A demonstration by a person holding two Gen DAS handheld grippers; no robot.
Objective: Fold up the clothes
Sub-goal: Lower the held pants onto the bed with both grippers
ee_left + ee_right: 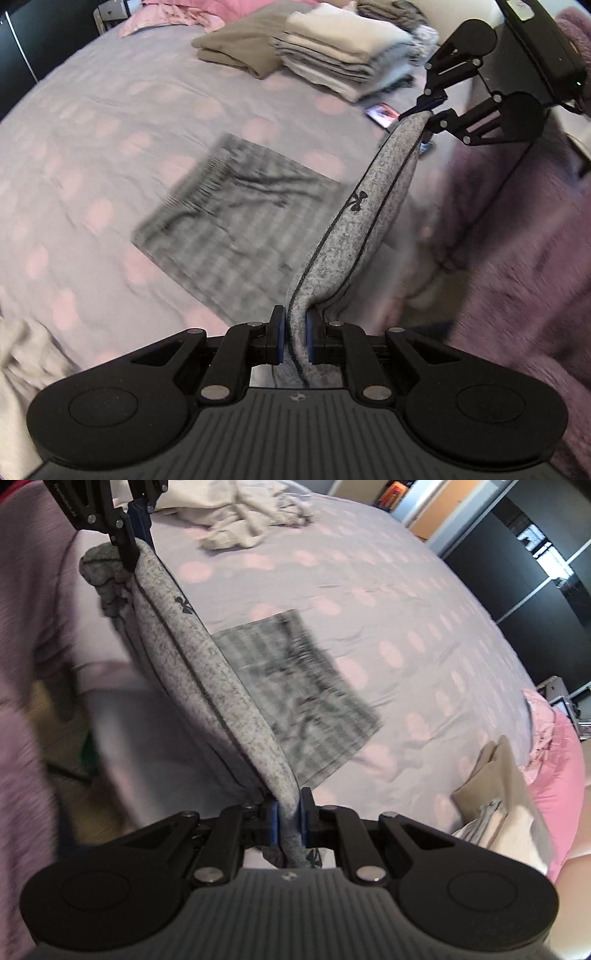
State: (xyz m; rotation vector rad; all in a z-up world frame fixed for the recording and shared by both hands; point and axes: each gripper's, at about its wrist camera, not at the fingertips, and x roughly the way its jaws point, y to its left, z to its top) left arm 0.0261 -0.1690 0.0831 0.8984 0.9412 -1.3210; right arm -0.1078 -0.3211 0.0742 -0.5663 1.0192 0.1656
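Our left gripper [294, 338] pinched shut on the grey waistband [373, 206], our right gripper [287, 821] likewise clamped, both seemingly angled downward

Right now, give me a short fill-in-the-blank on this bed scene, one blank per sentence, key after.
1. The left tool and the right tool each pinch an end of the heather-grey waistband, so it hangs ____ them.
2. Flat on the polka-dot bedsheet lies a folded ____ grey cloth.
3. Beside the stack of folded pale clothes lies a lit ____.

Missing: between; striped; phone
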